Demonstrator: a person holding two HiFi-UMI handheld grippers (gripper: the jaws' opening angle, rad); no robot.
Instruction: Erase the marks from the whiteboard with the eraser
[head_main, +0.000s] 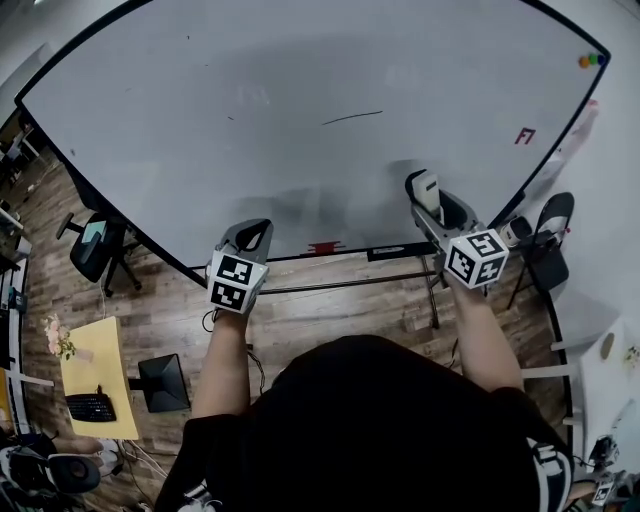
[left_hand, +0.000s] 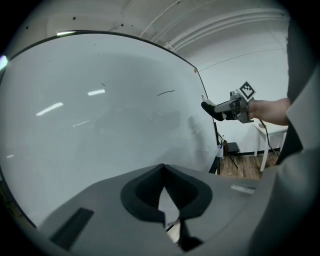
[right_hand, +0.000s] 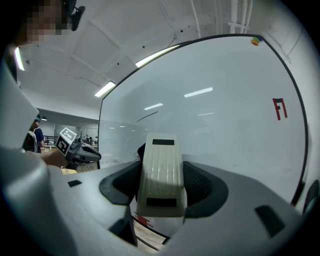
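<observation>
The whiteboard (head_main: 250, 110) fills the top of the head view. It bears a thin black line (head_main: 352, 118) near the middle and a red mark (head_main: 525, 135) at the right. My right gripper (head_main: 426, 187) is shut on a cream eraser (right_hand: 160, 172), held close to the board below the black line (right_hand: 146, 116); the red mark (right_hand: 279, 108) lies further right. My left gripper (head_main: 254, 234) is shut with nothing in it, near the board's lower edge. Its own view shows the jaws (left_hand: 162, 170) closed, the black line (left_hand: 166, 92) and the right gripper (left_hand: 214, 110) beyond.
A red item (head_main: 323, 246) lies on the board's tray. Coloured magnets (head_main: 590, 60) sit at the top right corner. Beside the board's right edge stands a black chair (head_main: 550, 240). At the left are an office chair (head_main: 98, 245) and a yellow desk (head_main: 95, 390) with a keyboard.
</observation>
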